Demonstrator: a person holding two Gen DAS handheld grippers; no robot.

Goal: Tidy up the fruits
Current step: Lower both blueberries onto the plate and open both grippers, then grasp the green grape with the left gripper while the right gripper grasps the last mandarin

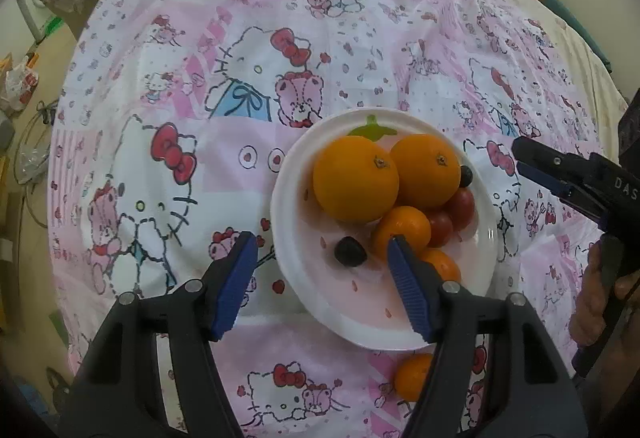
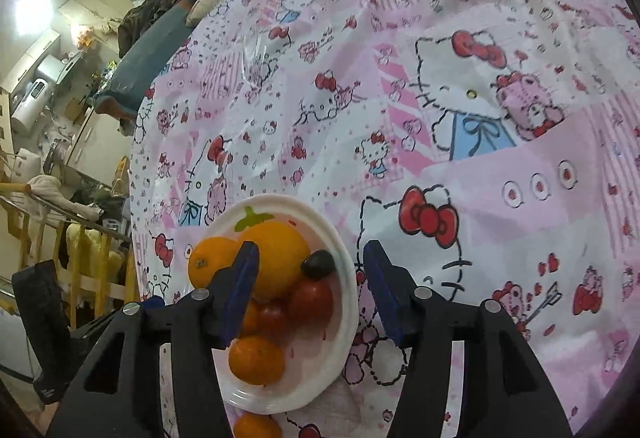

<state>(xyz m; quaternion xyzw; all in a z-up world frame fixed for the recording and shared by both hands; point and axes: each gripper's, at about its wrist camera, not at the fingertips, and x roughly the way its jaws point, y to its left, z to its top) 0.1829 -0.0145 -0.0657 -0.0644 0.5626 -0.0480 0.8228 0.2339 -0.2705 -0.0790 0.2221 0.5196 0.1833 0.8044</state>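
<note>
Left wrist: left gripper (image 1: pixel 322 250) tilted over plate (image 1: pixel 296 278)

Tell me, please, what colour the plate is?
White plate with a green stem print; clearest in the left wrist view.

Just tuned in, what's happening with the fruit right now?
A person holds a gripper in each hand over a white plate on a cartoon-print cloth. The plate carries two big oranges, smaller orange fruits, cherry tomatoes and dark berries. The left gripper and right gripper both hang open and empty. One small orange fruit lies on the cloth beside the plate.
</note>
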